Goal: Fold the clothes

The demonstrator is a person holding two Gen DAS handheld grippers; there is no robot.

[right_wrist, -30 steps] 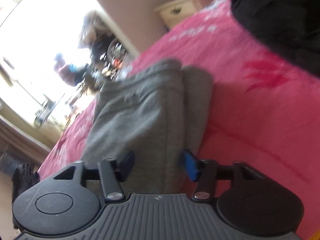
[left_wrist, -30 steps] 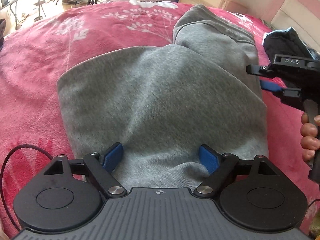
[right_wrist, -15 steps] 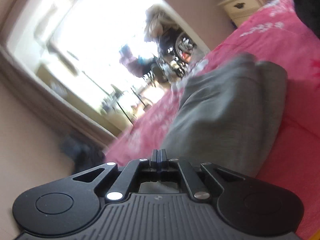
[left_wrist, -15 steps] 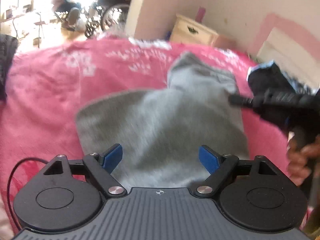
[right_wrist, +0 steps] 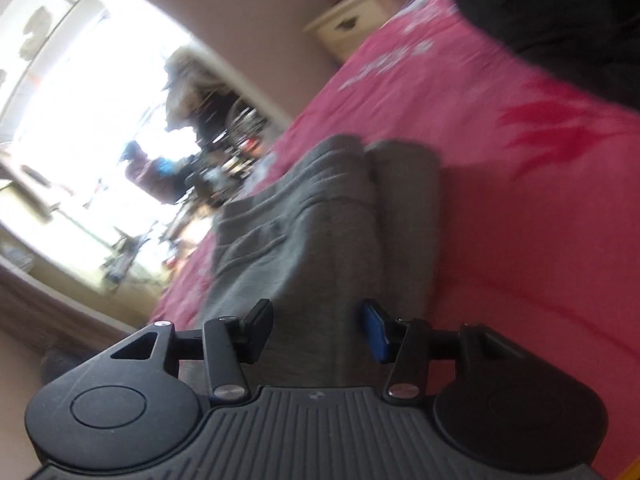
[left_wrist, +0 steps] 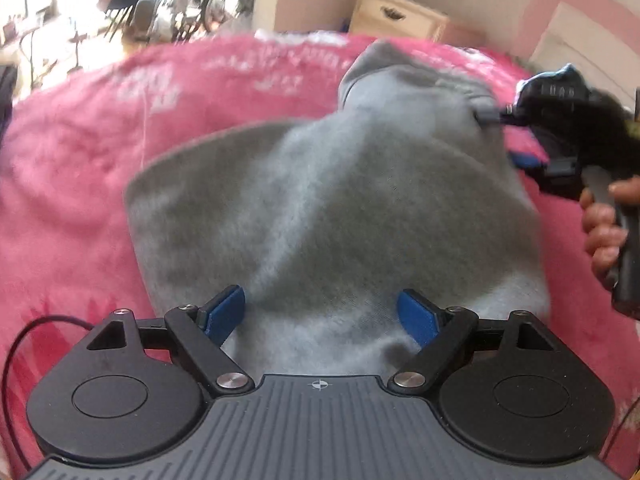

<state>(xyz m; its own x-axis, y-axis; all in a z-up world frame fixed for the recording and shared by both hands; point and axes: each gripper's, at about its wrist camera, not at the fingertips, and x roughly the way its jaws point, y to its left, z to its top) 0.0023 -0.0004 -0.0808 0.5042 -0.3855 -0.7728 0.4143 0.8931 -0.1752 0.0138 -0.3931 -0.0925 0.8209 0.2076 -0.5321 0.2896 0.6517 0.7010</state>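
Pink bed (left_wrist: 72,184) carries my soft, limp grey garment (left_wrist: 328,208); left hand-held gripper (left_wrist: 320,314) gapes, right hand-held gripper (right_wrist: 318,330) is opening astride its fold; pinch edges

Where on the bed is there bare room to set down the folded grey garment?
Bare pink bedspread lies wide open left of the grey garment in the left wrist view, and beyond it toward the nightstand. The right is crowded: the right gripper, its jaws opening at the garment's edge, a hand and dark clothes.
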